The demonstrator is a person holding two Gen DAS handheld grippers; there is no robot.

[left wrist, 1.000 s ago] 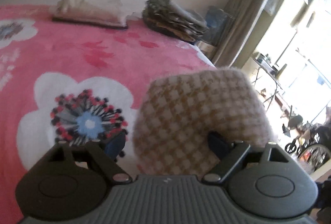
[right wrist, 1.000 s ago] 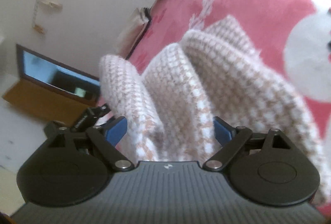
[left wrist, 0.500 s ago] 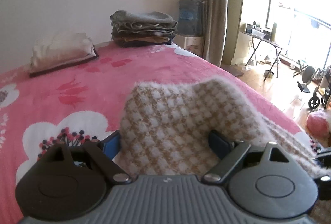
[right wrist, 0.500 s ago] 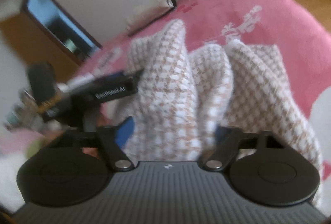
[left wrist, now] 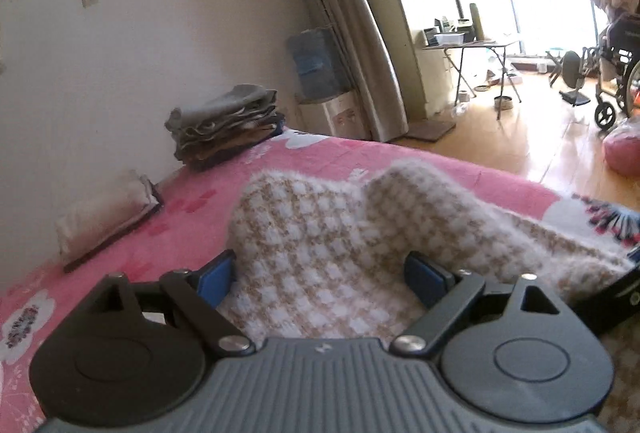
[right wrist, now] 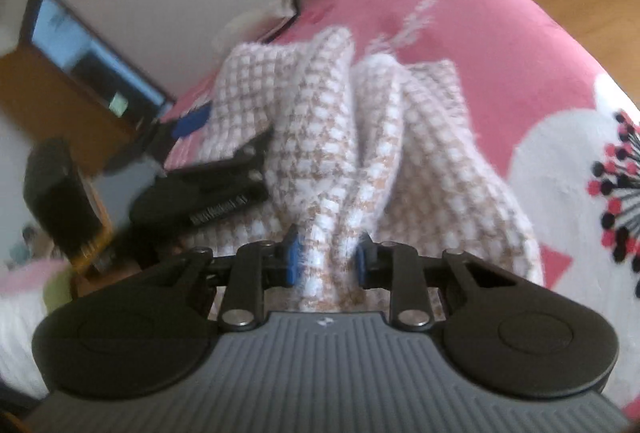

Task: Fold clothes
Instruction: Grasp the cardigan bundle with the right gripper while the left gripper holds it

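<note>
A fuzzy beige-and-white houndstooth garment [left wrist: 328,241] lies bunched on the pink flowered bed cover [left wrist: 340,149]. My left gripper [left wrist: 320,281] is open wide, and the cloth fills the gap between its blue pads. In the right wrist view the garment [right wrist: 328,137] rises in upright folds, and my right gripper [right wrist: 326,259] is closing on one narrow fold, its blue pads pressing on the fabric. Cloth drapes over the left gripper's black fingers [right wrist: 244,157] to the left of that.
A stack of folded clothes [left wrist: 228,125] and a pale folded bundle [left wrist: 104,217] sit by the wall at the far side of the bed. Past the bed's edge are a water dispenser [left wrist: 320,73], a folding table [left wrist: 472,45] and a wheelchair [left wrist: 616,73]. A screen [right wrist: 92,61] stands on a wooden cabinet.
The right gripper's jaws have drawn in from wide apart onto a fold of the garment. The left gripper has rolled and swung across the bed, the cloth staying between its jaws.
</note>
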